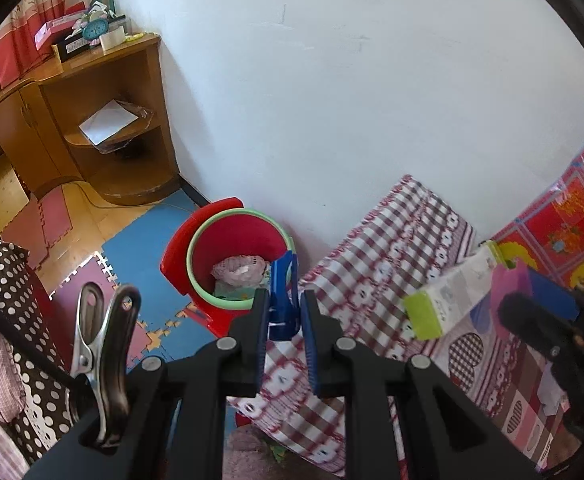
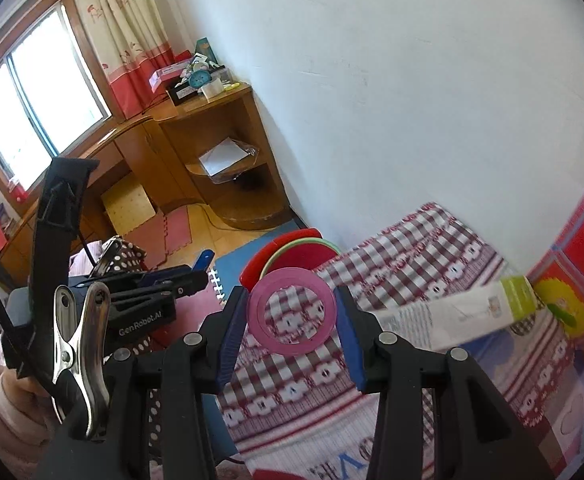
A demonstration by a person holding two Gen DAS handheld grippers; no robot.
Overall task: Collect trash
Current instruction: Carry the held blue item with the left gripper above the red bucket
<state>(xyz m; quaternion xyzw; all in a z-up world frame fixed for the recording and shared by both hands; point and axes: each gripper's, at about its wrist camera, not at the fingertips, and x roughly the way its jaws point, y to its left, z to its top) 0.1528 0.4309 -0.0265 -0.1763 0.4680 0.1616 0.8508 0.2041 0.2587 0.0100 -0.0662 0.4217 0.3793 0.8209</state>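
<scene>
Blue plastic clip (image 1: 284, 300) and pink tape ring (image 2: 293, 312) are pinched by the left gripper (image 1: 283, 320) and right gripper (image 2: 292, 316), undropped above the red green-rimmed bin (image 1: 236, 256).

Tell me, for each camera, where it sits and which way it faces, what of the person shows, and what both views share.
Left wrist: sits on the left gripper, looking steeply down along its fingers, shut on a blue clip, toward the red bin beside the checked bedding; the right gripper shows at right.
Right wrist: sits on the right gripper, angled down, holding a pink ring; the left gripper and a pink sleeve show at left.
Shared: bin, bedding, white-and-green carton, wooden desk, white wall.
</scene>
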